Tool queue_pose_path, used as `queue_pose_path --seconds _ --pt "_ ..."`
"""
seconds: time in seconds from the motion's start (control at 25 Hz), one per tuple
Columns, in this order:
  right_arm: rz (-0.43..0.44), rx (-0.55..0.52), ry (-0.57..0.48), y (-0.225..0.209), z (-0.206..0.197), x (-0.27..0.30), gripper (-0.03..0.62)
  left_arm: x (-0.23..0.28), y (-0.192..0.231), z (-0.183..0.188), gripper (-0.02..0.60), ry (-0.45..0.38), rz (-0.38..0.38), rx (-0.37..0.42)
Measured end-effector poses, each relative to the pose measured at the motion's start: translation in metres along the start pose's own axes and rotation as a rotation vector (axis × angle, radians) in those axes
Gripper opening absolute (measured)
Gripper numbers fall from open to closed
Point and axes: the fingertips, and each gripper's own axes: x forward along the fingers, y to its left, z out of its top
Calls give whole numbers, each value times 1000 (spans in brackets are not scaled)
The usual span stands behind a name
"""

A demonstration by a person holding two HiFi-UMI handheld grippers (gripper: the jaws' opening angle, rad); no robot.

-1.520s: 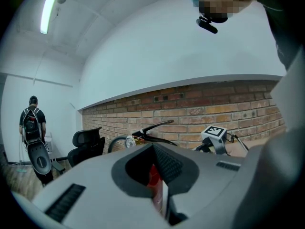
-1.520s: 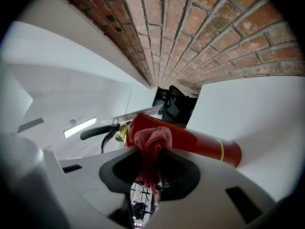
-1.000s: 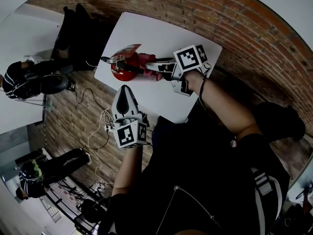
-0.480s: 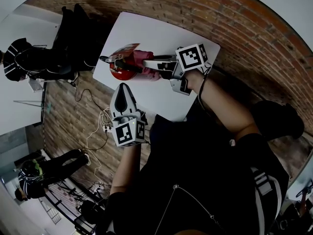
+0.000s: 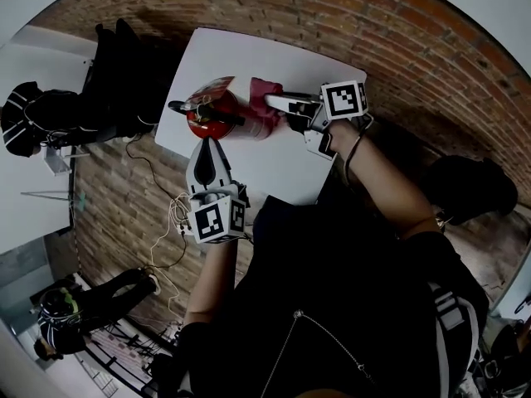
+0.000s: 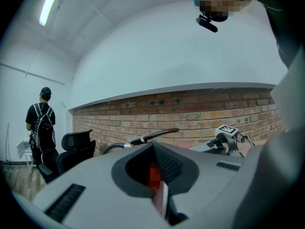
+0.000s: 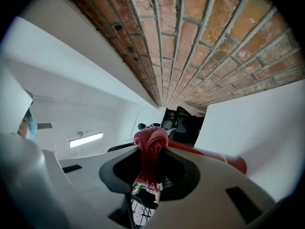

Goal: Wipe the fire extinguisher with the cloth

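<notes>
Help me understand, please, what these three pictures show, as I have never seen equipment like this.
There is no robot here: a person holds a hand-held claw in each hand. The head view comes from a camera on the person's head, looking down. The other two come from cameras riding on the claws, looking along their jaws. On the white table is a red fire extinguisher. The right claw is shut on a pinkish-red cloth, which is against the extinguisher's side. The left claw has its jaws together with nothing held, its tip pointing at the extinguisher.
</notes>
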Motion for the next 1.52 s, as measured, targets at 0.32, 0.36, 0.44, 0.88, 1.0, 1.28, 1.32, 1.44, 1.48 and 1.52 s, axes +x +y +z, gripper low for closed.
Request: queue_pose_path --seconds 0.32,0.36,0.44,0.88,1.0,1.28,1.32,1.44,1.48,1.52 --pt "-211 89 -84 -81 -48 -18 104 12 16 -1 11 12 -101 -7" --pt "-239 102 -88 -92 -56 -19 104 13 17 -1 11 17 -114 -9" --pt "-294 127 -95 -115 -74 -22 104 14 20 -2 11 23 -136 -15" --pt "-523 241 -77 -230 -154 -17 104 8 35 -6 11 38 -200 -2" --pt "-560 254 -68 -254 -167 -9 104 4 40 -8 11 46 -207 4" --pt "-653 293 -80 -299 -185 0 104 -5 51 -14 11 61 -210 18" --pt "-665 305 -84 -304 -188 0 104 -7 53 -15 11 66 -210 21" --pt "-671 317 -98 -311 -194 6 104 -12 62 -17 9 73 -204 24" --pt "-668 316 -108 -312 -193 8 104 -13 65 -17 11 74 -199 24" --pt "-668 313 -117 -313 -192 11 104 -14 68 -17 11 74 -195 24"
